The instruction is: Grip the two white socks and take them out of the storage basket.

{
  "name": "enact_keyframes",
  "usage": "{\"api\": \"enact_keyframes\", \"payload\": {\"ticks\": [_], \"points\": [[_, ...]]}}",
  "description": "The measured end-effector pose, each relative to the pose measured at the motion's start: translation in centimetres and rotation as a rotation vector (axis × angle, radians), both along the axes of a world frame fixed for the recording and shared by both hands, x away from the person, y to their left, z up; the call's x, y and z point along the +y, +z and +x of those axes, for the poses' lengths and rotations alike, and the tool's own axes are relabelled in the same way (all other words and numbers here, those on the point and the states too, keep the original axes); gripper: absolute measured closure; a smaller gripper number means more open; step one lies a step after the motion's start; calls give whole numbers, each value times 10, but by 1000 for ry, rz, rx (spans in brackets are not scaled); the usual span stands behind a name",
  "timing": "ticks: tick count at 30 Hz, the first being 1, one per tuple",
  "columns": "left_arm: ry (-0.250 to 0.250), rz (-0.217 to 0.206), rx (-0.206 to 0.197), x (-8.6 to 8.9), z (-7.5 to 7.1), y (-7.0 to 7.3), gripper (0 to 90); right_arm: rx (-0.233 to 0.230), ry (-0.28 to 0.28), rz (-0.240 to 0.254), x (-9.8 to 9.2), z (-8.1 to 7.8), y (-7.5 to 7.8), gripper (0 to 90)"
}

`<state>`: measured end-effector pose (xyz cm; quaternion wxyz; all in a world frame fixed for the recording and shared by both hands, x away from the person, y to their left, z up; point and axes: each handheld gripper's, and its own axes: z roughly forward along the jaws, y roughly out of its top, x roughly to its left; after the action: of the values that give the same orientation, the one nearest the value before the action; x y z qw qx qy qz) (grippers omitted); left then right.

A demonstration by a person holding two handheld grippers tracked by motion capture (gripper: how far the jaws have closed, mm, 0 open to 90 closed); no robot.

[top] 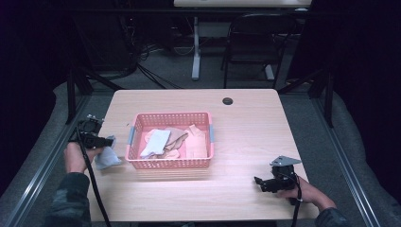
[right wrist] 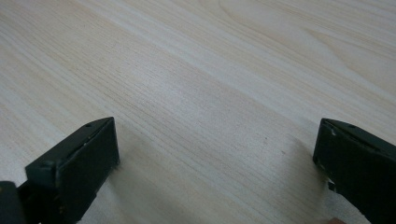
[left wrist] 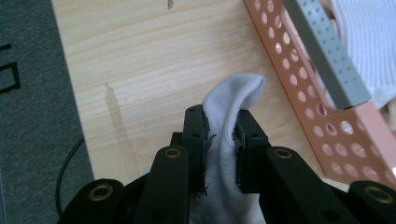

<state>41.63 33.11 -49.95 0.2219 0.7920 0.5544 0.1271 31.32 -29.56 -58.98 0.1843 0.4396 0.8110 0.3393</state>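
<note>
L claw tight on grey sock beside pink basket; R claw wide apart.

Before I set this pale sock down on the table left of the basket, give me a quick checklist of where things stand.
1. Left gripper shut on the sock: ok, cloth pinched between both pads.
2. Sock clear of the pink basket: ok, it hangs beside the wall, apart.
3. Bare table under the sock: ok.
4. Sock already resting on the wood: cannot tell.
5. Right gripper out of the way: ok, open, on the table's far side.
6. More clothes left in the basket: ok, several.
</note>
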Motion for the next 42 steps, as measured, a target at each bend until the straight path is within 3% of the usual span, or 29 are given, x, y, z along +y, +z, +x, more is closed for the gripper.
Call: {"api": "enact_keyframes", "payload": {"ticks": [4,16,19,22,24,25,27,28,36,38,42], "points": [[-5,15,-13,-1,0,-12,772,0,1,3,0,0,0,0],[14,10,22,0,3,-32,745,0,0,0,0,0,0,0],[21,-1,32,1,4,-36,704,0,0,0,0,0,0,0],[32,-11,29,1,4,-36,585,0,0,1,0,0,0,0],[43,-16,15,2,3,-33,467,0,0,0,0,0,0,0],[49,-26,10,2,2,-31,367,0,0,-1,0,0,0,0],[54,-33,-7,3,0,-25,336,0,0,0,0,0,0,0],[61,-42,-18,4,-1,-22,266,0,1,2,0,0,0,0],[36,-75,-85,-2,-6,14,116,0,0,-1,0,0,0,0],[24,-74,-102,-5,-6,22,28,0,1,1,0,0,0,0],[1,-69,-132,-14,-7,36,11,0,0,0,0,0,0,0]]}}
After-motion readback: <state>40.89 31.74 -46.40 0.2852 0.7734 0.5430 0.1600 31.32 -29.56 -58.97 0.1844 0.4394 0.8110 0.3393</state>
